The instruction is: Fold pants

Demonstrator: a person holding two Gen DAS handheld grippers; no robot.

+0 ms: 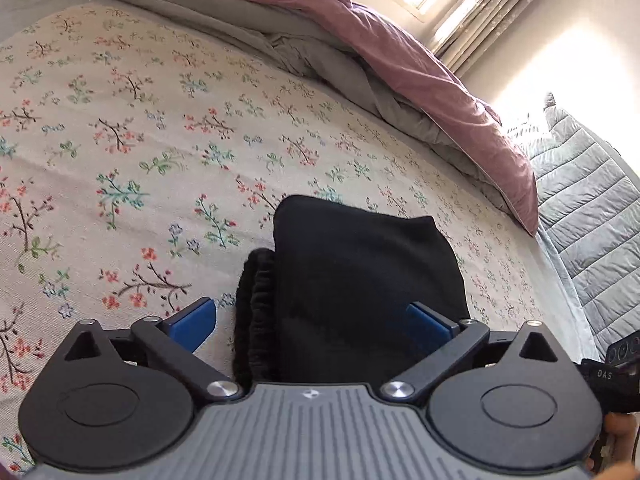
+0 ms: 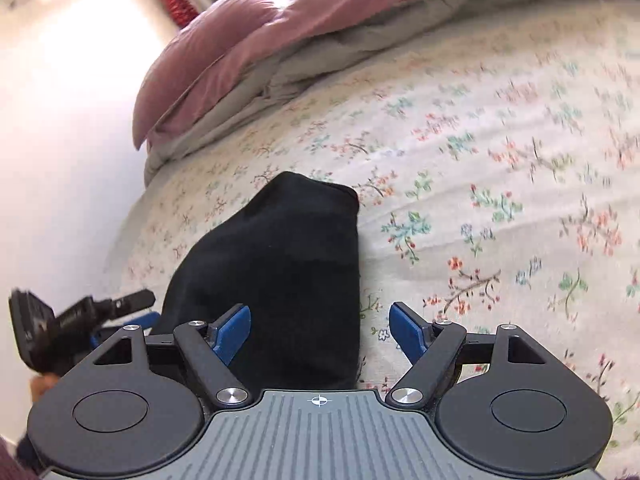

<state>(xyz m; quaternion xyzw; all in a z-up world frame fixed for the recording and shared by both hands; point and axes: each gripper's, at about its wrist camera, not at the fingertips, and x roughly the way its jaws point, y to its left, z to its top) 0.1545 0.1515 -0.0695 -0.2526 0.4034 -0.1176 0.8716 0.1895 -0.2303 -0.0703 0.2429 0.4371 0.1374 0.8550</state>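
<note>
- Right now my left gripper (image 1: 314, 324) stands with its blue pads (image 1: 192, 326) spread wide; the black, soft-knit pants (image 1: 352, 288), folded into a compact bundle, lie between them, but neither pad presses the cloth.
- My right gripper (image 2: 320, 332) is also parted, a little narrower; its left pad (image 2: 234, 330) sits over the bundle's near edge and its right pad over bare bedspread, holding nothing.
- Outward from the fingers, the bundle rests flat on the cream, flower-printed bedspread (image 1: 120, 140), close to the bed's edge, with the gathered elastic waistband (image 1: 256, 304) peeping out from under the top layer on one side.
- Beyond it, a mauve and grey duvet (image 1: 420, 80) is heaped at the far end of the bed, well apart from the pants.
- As I judge it, the folding is essentially done and I am at the let-go step.
- Next, I reckon, I either draw both grippers clear without snagging the top layer, or tuck that waistband in so the bundle is even.
</note>
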